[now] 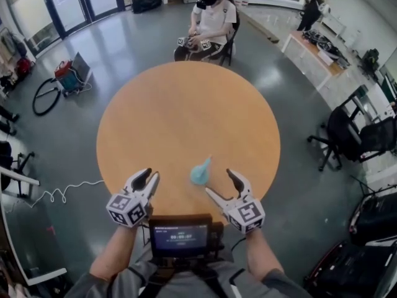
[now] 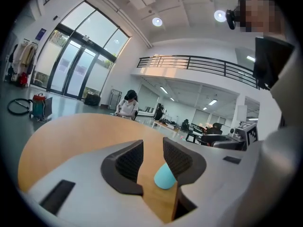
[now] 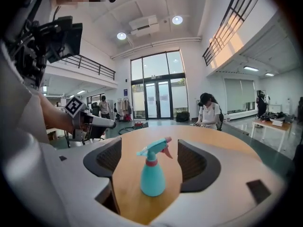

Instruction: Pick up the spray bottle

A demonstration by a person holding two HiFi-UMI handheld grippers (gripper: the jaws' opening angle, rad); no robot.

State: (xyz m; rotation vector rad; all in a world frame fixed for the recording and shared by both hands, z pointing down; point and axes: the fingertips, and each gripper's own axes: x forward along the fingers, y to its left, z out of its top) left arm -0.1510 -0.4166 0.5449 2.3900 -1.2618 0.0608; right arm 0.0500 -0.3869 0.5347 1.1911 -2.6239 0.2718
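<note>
A teal spray bottle (image 1: 200, 172) with a pink trigger stands upright near the front of the round wooden table (image 1: 186, 117). My right gripper (image 1: 221, 184) is open just right of it; in the right gripper view the spray bottle (image 3: 152, 175) stands ahead between the spread jaws, untouched. My left gripper (image 1: 149, 180) is open to the bottle's left. In the left gripper view, only the spray bottle's base (image 2: 164, 177) shows past the right jaw, with nothing between the jaws.
A seated person (image 1: 209, 23) with a headset is beyond the table's far edge. Office chairs (image 1: 353, 135) stand at the right, a desk (image 1: 313, 51) at the back right. A vacuum with hose (image 1: 62, 82) and a white cable (image 1: 62, 194) lie on the floor at left.
</note>
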